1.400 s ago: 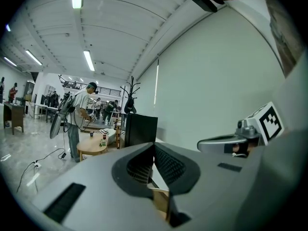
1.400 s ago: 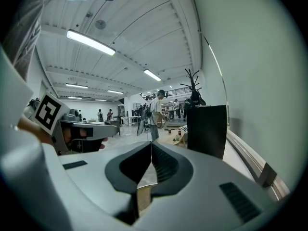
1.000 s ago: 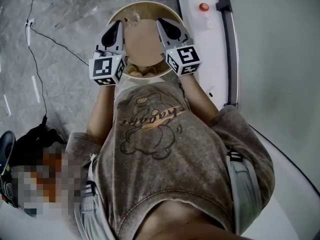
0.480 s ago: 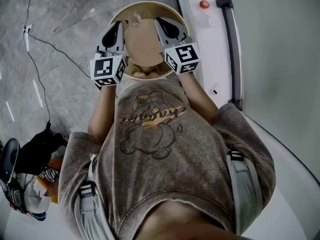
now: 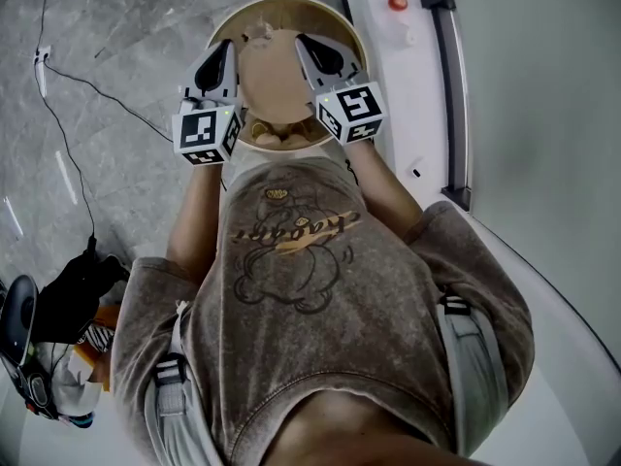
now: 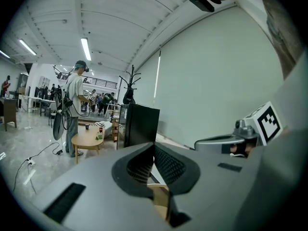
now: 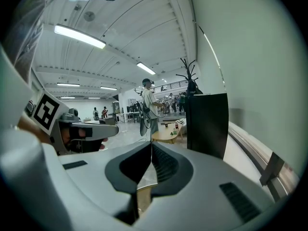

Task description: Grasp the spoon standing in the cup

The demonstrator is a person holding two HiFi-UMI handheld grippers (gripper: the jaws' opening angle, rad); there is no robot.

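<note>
Above the round table [image 5: 287, 78], your left gripper [image 5: 223, 54] and right gripper [image 5: 309, 45] both have their jaws pressed together, holding nothing. The spoon and cup can't be made out for sure. A small pale thing [image 5: 260, 33] near the table's far rim may be them. Spread one gripper's jaws before reaching, then close squarely on the spoon's handle.

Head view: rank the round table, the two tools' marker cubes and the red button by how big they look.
1. round table
2. left cube and right cube: they look alike, so tied
3. red button, by far the smallest
</note>
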